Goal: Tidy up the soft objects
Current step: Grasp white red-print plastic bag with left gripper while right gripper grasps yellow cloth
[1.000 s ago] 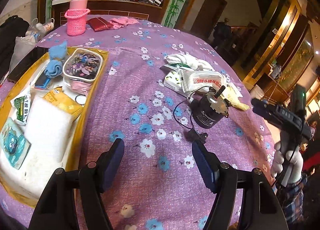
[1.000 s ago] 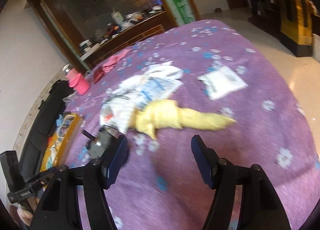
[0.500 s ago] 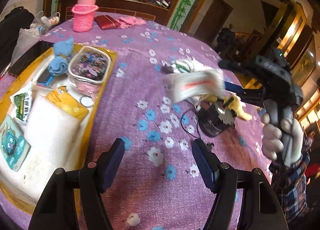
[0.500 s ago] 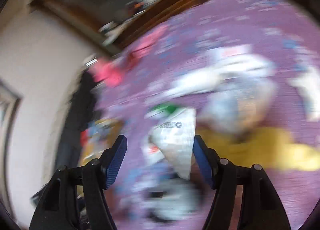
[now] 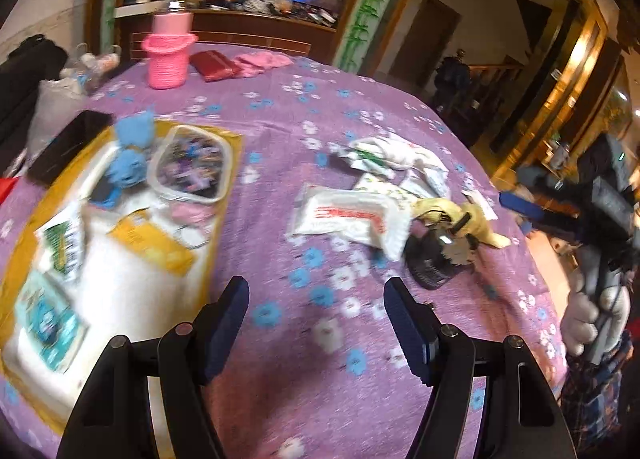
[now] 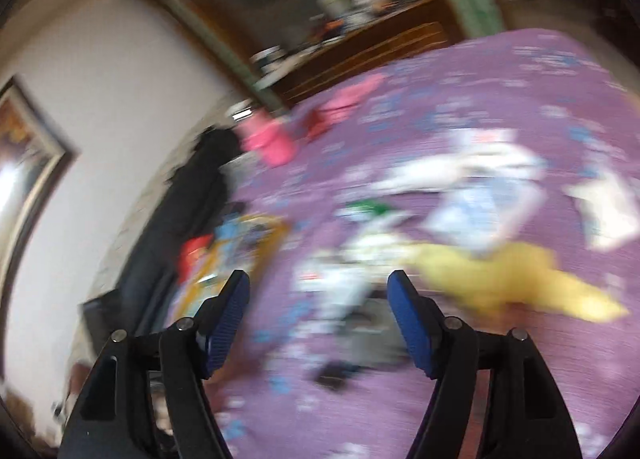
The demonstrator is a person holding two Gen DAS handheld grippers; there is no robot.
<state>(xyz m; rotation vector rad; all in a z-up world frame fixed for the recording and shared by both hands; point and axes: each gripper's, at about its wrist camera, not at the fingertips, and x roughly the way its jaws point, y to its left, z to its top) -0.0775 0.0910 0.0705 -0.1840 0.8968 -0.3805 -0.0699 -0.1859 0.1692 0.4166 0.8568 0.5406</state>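
A white soft packet with red print [image 5: 348, 217] lies on the purple flowered tablecloth [image 5: 320, 359], left of a black motor [image 5: 434, 259]. A yellow cloth [image 5: 460, 215] lies by the motor and shows blurred in the right wrist view [image 6: 508, 279]. More white packets and cloths [image 5: 396, 159] are piled behind. A yellow tray [image 5: 230, 175] at the left holds soft items. My left gripper [image 5: 316, 315] is open and empty above the cloth. My right gripper [image 6: 320, 311] is open and empty; it also shows in the left wrist view [image 5: 532, 211] at the right edge.
A pink knitted holder with a bottle [image 5: 168, 59], a red wallet [image 5: 214, 65] and a pink cloth [image 5: 260, 59] sit at the table's far side. The tray holds a blue plush [image 5: 128, 159], a clear box [image 5: 192, 165], a white foam pad [image 5: 120, 279] and small packets.
The white packet with red print was lifted by my right gripper and now lies on the table left of the motor. My right gripper has let go and drawn back to the right.
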